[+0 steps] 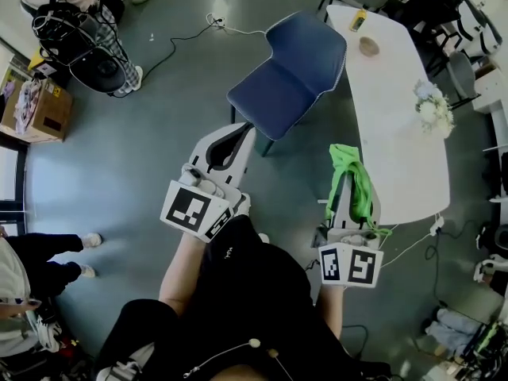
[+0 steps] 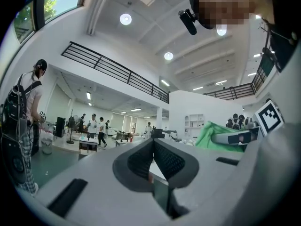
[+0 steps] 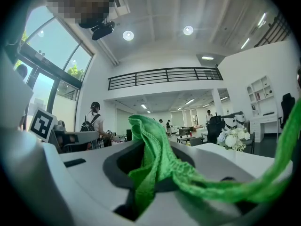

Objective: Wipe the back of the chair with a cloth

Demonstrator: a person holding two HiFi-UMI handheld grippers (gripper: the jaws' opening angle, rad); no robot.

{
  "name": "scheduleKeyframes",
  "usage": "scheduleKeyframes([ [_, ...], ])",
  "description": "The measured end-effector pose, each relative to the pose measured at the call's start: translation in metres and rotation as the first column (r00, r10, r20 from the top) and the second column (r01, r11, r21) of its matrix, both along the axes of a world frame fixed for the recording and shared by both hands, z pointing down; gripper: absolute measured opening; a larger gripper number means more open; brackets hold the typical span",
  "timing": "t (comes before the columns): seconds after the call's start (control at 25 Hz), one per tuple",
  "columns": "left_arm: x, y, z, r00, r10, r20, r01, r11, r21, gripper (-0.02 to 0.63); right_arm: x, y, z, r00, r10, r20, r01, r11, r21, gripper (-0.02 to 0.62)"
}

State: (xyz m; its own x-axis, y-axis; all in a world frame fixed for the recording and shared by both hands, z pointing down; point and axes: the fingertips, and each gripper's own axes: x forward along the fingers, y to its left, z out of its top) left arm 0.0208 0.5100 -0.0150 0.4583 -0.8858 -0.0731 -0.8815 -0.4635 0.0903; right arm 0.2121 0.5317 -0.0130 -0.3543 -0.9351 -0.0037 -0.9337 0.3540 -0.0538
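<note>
The blue chair (image 1: 290, 78) stands on the grey floor ahead of me, its backrest toward the white table (image 1: 397, 141). My right gripper (image 1: 344, 161) is shut on a green cloth (image 1: 353, 182), which drapes over its jaws and hangs down; in the right gripper view the cloth (image 3: 155, 164) fills the jaw gap. The right gripper hovers near the table's edge, right of the chair and short of it. My left gripper (image 1: 242, 129) points at the chair's near legs, its jaws closed together and holding nothing (image 2: 153, 141). The left gripper view also catches the cloth (image 2: 211, 134).
The table carries white flowers (image 1: 432, 109), a yellow can (image 1: 358, 20) and a small bowl (image 1: 369, 46). A person with a backpack (image 1: 87, 42) stands at the far left near a cardboard box (image 1: 44, 109). A cable (image 1: 182, 38) runs across the floor. Another person (image 1: 32, 264) stands at the lower left.
</note>
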Motion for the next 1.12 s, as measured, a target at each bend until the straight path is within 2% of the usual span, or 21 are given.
scheduleKeyframes([
  [0.2, -0.022, -0.032, 0.003, 0.999, 0.039, 0.037, -0.040, 0.999, 0.011, 0.005, -0.028, -0.032, -0.001, 0.999, 0.033, -0.017, -0.033, 0.999, 0.011, 0.044],
  [0.36, -0.036, -0.057, 0.008, 0.997, 0.036, 0.070, -0.037, 0.999, 0.013, 0.005, -0.041, -0.054, 0.002, 0.998, 0.051, -0.039, -0.050, 0.999, 0.011, 0.044],
  [0.56, -0.046, -0.079, 0.010, 0.997, 0.036, 0.065, -0.036, 0.999, -0.004, 0.005, -0.044, -0.079, 0.009, 0.997, 0.062, -0.054, -0.063, 0.998, -0.012, 0.044],
  [0.84, -0.051, -0.118, 0.016, 0.998, 0.006, 0.058, -0.005, 1.000, -0.010, 0.005, -0.042, -0.132, 0.016, 0.997, 0.038, -0.060, -0.039, 0.999, -0.015, 0.044],
  [1.12, -0.043, -0.194, 0.006, 0.996, -0.044, 0.081, 0.044, 0.999, 0.005, 0.005, -0.035, -0.220, 0.008, 0.999, -0.017, -0.037, 0.017, 1.000, 0.004, 0.044],
])
